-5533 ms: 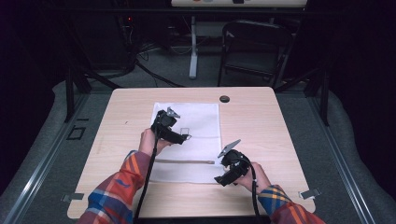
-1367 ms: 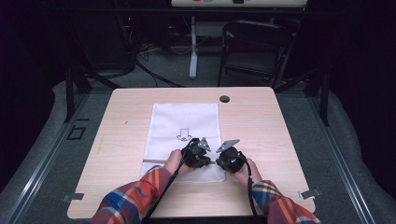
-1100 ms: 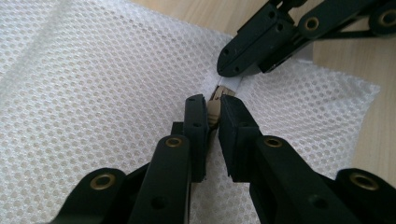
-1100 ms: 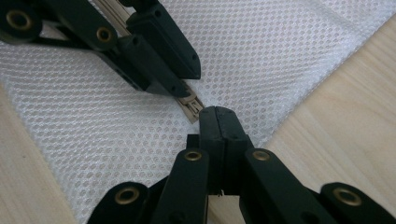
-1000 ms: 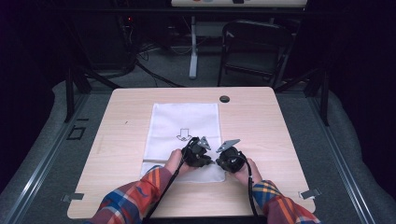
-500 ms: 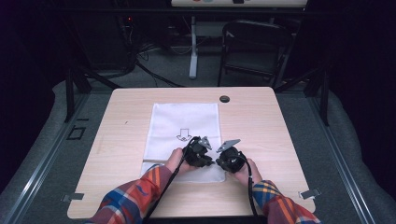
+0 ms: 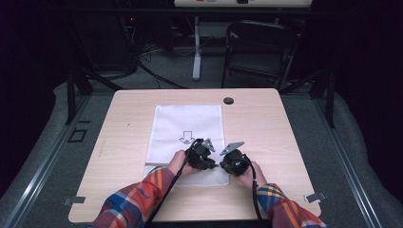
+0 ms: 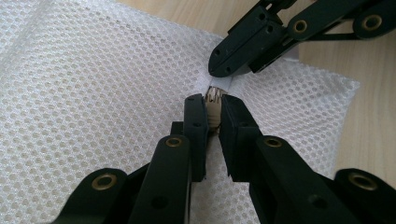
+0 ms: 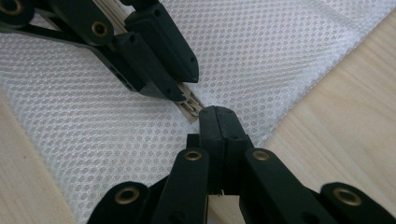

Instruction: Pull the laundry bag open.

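Observation:
A white mesh bag [image 7: 185, 126] lies flat on the wooden table [image 7: 266, 128], with a black arrow mark [image 7: 186, 137] printed on it. Both grippers meet tip to tip at the bag's near right part. My left gripper [image 8: 213, 100] is shut on the beige zipper pull [image 8: 215, 95]. My right gripper [image 9: 215, 113] is shut on the mesh bag [image 9: 261, 56] right beside the zipper's end [image 9: 190, 106]. In the high view the left gripper [image 7: 211, 164] and the right gripper [image 7: 224, 164] sit side by side, with hands in plaid sleeves behind them.
A small black round grommet [image 7: 228, 100] sits in the table's far edge. Beyond the table stand a dark chair [image 7: 259, 47] and a white post [image 7: 196, 47]. Bare wood lies left and right of the bag.
Since the oldest frame my left gripper has come from the bag's middle to its near right part, beside the right gripper. Over the last second nothing has moved.

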### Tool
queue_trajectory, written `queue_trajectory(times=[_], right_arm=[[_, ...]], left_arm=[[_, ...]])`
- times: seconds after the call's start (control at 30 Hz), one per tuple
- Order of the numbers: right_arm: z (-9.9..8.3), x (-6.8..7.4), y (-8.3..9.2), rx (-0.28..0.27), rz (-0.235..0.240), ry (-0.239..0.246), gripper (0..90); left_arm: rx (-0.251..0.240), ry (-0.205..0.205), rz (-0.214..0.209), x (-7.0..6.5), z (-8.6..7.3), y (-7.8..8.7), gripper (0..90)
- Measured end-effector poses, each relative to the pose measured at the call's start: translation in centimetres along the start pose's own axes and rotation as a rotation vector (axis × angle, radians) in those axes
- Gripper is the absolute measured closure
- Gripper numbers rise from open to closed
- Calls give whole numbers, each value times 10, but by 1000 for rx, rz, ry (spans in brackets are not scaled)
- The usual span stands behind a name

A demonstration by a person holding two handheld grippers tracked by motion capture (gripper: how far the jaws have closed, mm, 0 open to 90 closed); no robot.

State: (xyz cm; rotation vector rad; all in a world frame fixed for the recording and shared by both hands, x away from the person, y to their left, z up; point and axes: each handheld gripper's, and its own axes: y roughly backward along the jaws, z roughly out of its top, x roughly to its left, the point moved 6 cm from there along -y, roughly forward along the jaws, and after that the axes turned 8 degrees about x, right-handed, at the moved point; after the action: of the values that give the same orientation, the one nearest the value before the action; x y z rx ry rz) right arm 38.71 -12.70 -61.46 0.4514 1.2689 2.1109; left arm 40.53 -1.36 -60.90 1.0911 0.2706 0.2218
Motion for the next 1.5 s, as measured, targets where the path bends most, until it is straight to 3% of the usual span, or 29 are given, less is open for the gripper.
queue_trajectory(times=[0.07, 0.1, 0.13, 0.2, 0.27, 0.4, 0.53, 0.67, 0.9, 1.5], right_arm=[[0, 0, 0, -2, -1, -1, 900], [0, 0, 0, -2, -2, -1, 900], [0, 0, 0, 1, -1, -3, 900], [-1, -1, 0, 6, -7, -1, 900], [-1, -2, 1, 10, -9, 2, 900], [0, -1, 0, 6, 4, -10, 900], [0, -1, 0, -1, 7, -14, 900], [-1, -1, 0, 1, 10, -11, 900], [0, 0, 0, -5, 4, -18, 900], [-1, 0, 0, -3, 13, -23, 900]], left_arm=[[-9, 0, -7, 1, 0, 0, 810], [3, 0, 10, 2, -1, 1, 809], [1, 1, 42, 6, -3, 4, 900], [-26, 44, 22, 14, -8, 13, 900], [-30, 39, 17, 16, -11, 17, 900], [-40, 22, -7, 8, -6, 11, 897], [-24, 25, -25, 3, 1, -3, 793], [-35, 23, -37, 3, 2, -5, 796], [-13, 13, -7, 0, 5, -3, 813], [11, 42, -3, -1, 6, -1, 815]])
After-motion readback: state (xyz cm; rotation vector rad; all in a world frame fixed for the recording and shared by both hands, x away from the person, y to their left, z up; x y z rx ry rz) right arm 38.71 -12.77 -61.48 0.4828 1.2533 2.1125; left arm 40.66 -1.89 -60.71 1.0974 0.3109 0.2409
